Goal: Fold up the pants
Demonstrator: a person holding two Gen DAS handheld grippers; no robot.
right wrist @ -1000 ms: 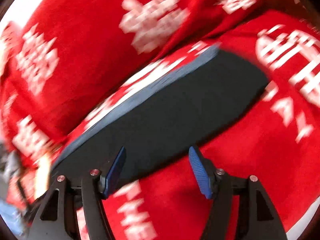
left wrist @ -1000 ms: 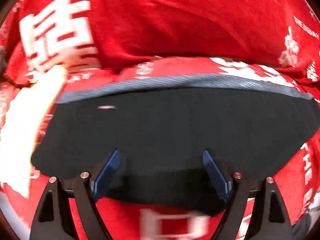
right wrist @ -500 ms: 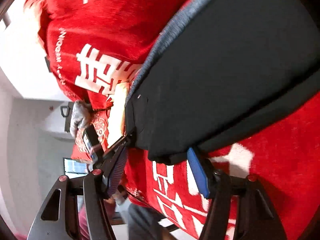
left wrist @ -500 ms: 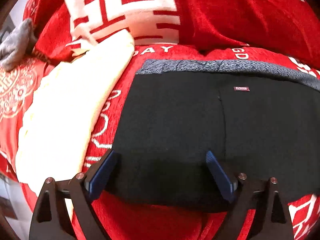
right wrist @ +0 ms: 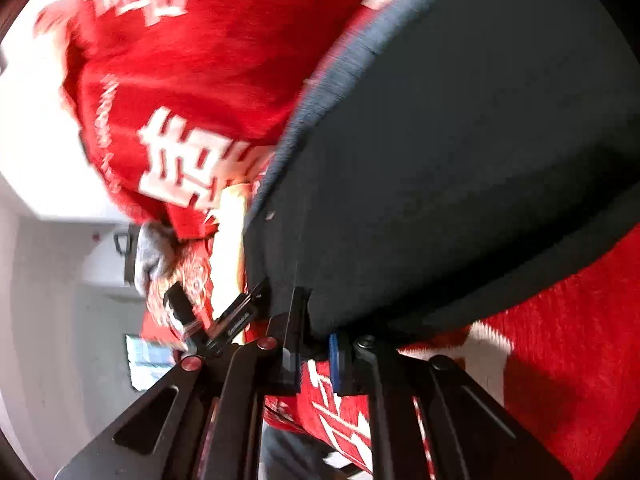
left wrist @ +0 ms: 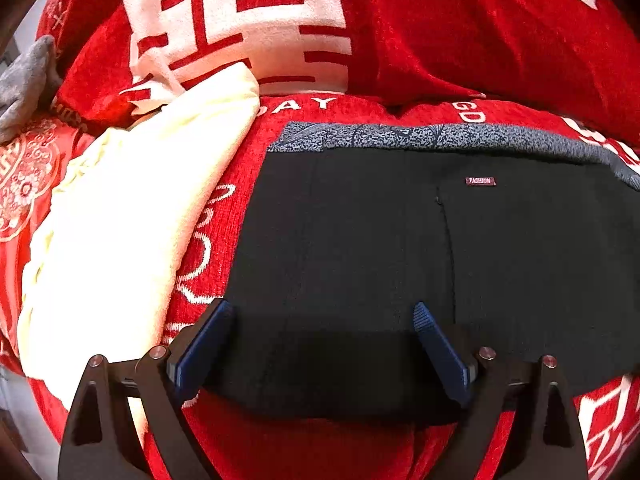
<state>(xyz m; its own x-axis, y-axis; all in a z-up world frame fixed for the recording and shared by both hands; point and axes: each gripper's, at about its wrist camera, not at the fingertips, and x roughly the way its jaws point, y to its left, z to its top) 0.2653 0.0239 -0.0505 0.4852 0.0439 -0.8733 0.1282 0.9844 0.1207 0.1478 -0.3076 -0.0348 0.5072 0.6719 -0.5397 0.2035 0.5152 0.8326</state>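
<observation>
Pants: the black pants lie folded into a flat block on the red blanket, with their long edge across my left camera's view.
Waistband: a grey speckled waistband runs along the far edge of the block, toward the heaped-up part of the blanket.
Label: a small dark red label reading FASHION sits just below the waistband, right of the middle.
My left claw: my left gripper is spread wide over the near edge of the pants. Its blue pads stand well apart and pinch nothing. I cannot tell whether they touch the cloth.
My right claw: my right gripper has its fingers pressed nearly together on the near edge of the pants, and a lip of black fabric sits between them. This view is tilted and smeared, so finer detail is lost.
Blanket: the red blanket with white characters and letters carries everything. It is bunched into a thick roll beyond the waistband.
Cream cloth: a pale cream cloth lies on the blanket just beside the left end of the pants, with a strip of red showing between them.
Grey item: a grey fabric thing sits at the blanket's far left edge, well apart from the pants. I cannot tell what it is.
</observation>
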